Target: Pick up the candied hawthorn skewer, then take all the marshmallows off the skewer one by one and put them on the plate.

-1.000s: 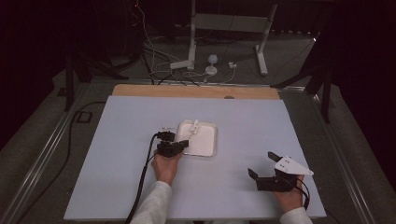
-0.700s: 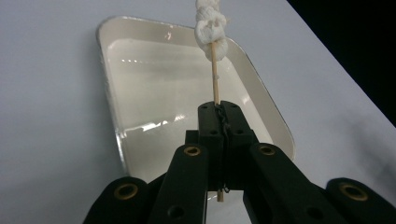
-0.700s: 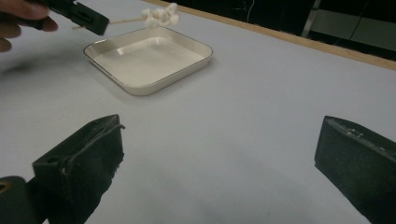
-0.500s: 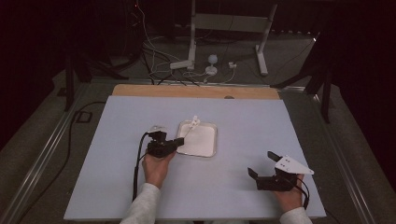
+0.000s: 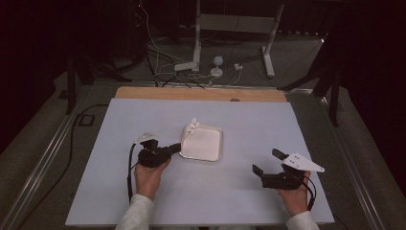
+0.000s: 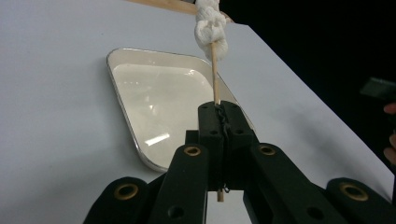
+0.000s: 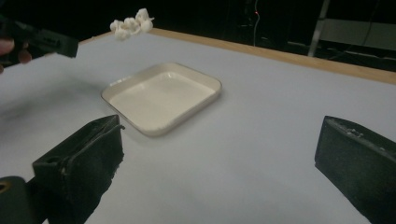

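On table: one tray point(image 5: 203, 143) | one skewer point(image 6: 215, 74) | left gripper point(image 6: 219, 119) clamped

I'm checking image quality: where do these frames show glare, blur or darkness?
Left gripper view: glare patches on the tray, skewer sharp. Right gripper view: near jaws soft, the white lumps slightly blurred. High view: table evenly lit, surroundings dark.
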Motion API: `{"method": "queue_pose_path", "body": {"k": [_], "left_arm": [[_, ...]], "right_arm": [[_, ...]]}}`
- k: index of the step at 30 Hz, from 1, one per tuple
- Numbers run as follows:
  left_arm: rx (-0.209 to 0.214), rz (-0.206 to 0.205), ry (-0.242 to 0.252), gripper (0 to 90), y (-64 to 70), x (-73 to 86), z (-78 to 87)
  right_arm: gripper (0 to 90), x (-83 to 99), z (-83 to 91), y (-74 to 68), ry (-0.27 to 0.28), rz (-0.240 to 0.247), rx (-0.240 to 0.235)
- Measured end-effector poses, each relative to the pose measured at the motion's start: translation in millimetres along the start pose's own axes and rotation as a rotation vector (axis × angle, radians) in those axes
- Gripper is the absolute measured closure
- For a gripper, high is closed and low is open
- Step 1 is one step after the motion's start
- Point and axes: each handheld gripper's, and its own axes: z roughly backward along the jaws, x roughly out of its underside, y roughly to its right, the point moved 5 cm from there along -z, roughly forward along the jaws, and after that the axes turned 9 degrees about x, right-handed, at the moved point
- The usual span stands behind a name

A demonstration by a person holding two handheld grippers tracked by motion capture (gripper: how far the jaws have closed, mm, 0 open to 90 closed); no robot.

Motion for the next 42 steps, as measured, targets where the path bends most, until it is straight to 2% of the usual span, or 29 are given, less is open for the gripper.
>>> {"method": "queue_pose_path", "body": {"k": [5,15,17,21,24,28,31,37,40,42], "left_arm": [[0.023,-0.024,0.011,89.9,2.5,2.5,7.9],[0.021,-0.054,0.026,89.9,3.3,5.7,25.6],[0.025,-0.056,0.026,89.9,3.1,6.5,29.7],[0.048,-0.064,0.048,89.9,3.7,5.5,34.4],[0.054,-0.073,0.047,89.9,5.7,6.1,33.2],[0.07,-0.107,0.032,89.9,9.8,8.5,27.7],[0.075,-0.114,0.028,89.9,11.3,9.0,26.5],[0.11,-0.139,0.028,89.9,18.3,10.6,21.5],[0.121,-0.142,0.031,89.9,19.9,11.0,20.1],[0.143,-0.158,0.033,89.9,23.6,11.9,18.0]], "right_arm": [[1.0,-16.7,-10.8,-6.3,0.012,0.002,-0.018],[1.0,-46.3,-36.7,-22.6,0.043,-0.018,-0.075],[1.0,-54.1,-44.3,-32.2,0.052,-0.028,-0.102],[1.0,-64.5,-54.5,-45.7,0.051,-0.01,-0.142],[1.0,-70.3,-59.6,-50.4,0.053,-0.003,-0.155],[1.0,-84.0,-73.2,-57.5,0.056,-0.033,-0.195],[1.0,-89.1,-81.3,-61.1,0.05,-0.06,-0.218],[1.0,-91.4,-97.1,-71.0,0.015,-0.071,-0.252],[1.0,-90.7,-103.0,-75.0,0.0,-0.093,-0.275],[2.0,-89.4,-107.0,-76.2,-0.016,-0.101,-0.282]]}}
